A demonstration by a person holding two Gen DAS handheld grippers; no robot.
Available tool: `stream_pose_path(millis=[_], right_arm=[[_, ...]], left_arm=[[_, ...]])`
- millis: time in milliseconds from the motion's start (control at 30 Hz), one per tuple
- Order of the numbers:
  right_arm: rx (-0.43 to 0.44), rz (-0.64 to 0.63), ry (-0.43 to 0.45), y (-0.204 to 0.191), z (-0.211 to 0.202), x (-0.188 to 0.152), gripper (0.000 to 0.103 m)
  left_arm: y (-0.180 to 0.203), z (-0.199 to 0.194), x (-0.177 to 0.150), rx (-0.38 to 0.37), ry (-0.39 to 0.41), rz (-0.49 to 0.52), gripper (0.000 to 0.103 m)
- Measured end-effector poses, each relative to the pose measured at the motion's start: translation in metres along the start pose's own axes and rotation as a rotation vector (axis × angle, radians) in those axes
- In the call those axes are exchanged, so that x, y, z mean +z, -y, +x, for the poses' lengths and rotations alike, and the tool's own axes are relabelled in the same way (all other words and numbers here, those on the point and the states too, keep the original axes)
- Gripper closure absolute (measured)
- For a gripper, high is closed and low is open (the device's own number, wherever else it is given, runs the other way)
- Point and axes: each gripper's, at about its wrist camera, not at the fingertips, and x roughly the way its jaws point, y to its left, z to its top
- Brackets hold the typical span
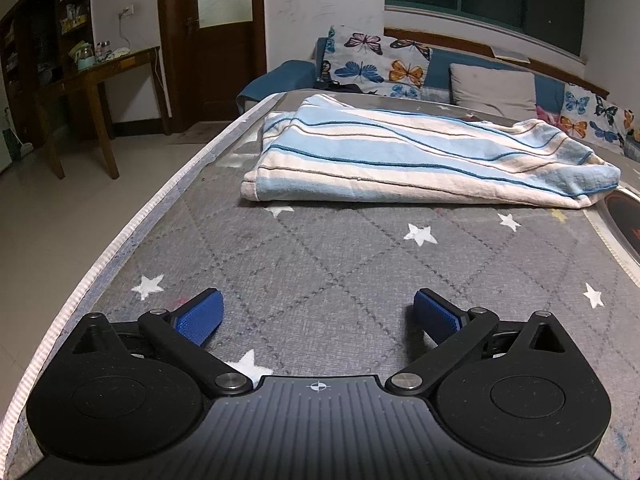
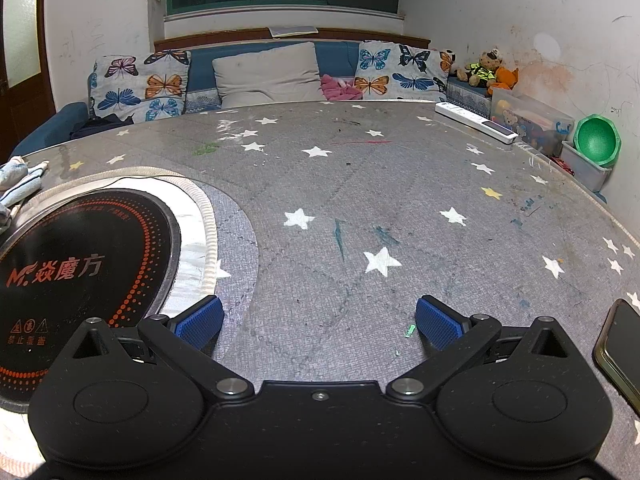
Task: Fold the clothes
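The cloth (image 1: 424, 156) is lying folded on the table (image 1: 320, 248), well ahead of the left gripper (image 1: 318, 312) and toward the far left part of the tabletop as that camera is seeing it. It is looking like a striped towel or light blanket in pale blue and cream with thin dark lines, doubled over into a thick, roughly rectangular pad. The near edge is running fairly straight; the right end is sagging into a looser, rounded corner beside the black round hotplate (image 2: 80, 272) set into the table.

Judging from how it is lying, most of the folding is appearing done: layers are stacking on each other and no loose span is spreading out flat. What may be remaining is a tidying of that slack right end, or one more fold to make it smaller (whether more garments are waiting cannot be told; a scrap of pale blue fabric is peeking in at the left edge of the right camera's view).

Both grippers are standing released. The left one is hovering over bare table with its blue pads (image 1: 200, 316) spread wide and nothing between them. The right gripper (image 2: 320, 316) is likewise gaping over empty table, with a phone (image 2: 620, 352) lying just to its right.
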Motion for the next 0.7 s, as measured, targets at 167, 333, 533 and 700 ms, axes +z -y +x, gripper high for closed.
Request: stream_pose_path(millis=[167,333,533,700], right_arm=[[0.000,0.000,0.000,0.0002,0.0003,-0.0001,0.000],[0.001,0.000,0.000,0.0016,0.0006,0.0006,0.000],[0.001,0.000,0.001,0.0022,0.0010,0.0008,0.000],[0.001,0.000,0.001,0.0017,0.0009,0.0005,0.000]], left_arm=[[-0.0005,0.0003,-0.0006,0.000,0.001,0.000,0.000],[0.0011,0.0002,-0.0003,0.001,0.001,0.001,0.000],[0.0010,0.0000,-0.0001,0.001,0.000,0.000,0.001],[0.0016,-0.0001,-0.0001,0.001,0.000,0.000,0.000]])
